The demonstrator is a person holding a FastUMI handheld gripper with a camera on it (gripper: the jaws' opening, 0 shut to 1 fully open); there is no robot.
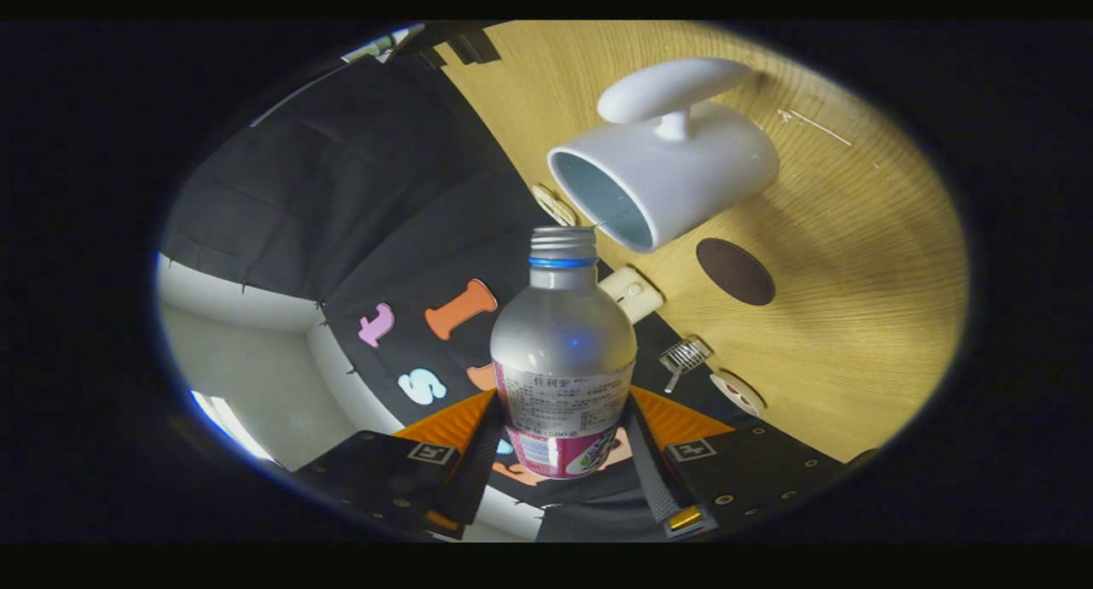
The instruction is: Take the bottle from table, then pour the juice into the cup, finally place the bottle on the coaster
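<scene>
bottle: silver metal bottle (pixel 564 341) with open neck tipping toward the white ceramic cup (pixel 675 175)
gripper: black gripper (pixel 564 440) clamping the bottle's labelled body
risk: mouth hanging at the rim, so juice might be spilling onto the wooden table (pixel 854 316)

wooden table (pixel 854 333), small wire strainer (pixel 683 355), white round object (pixel 630 292)

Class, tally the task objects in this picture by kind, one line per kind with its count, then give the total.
Bottles: 1, the bottle, gripped between the claw's fingers
Cups: 1, the white cup just beyond the bottle's open mouth
Coasters: 1, the brown coaster on the table
Total: 3
</scene>
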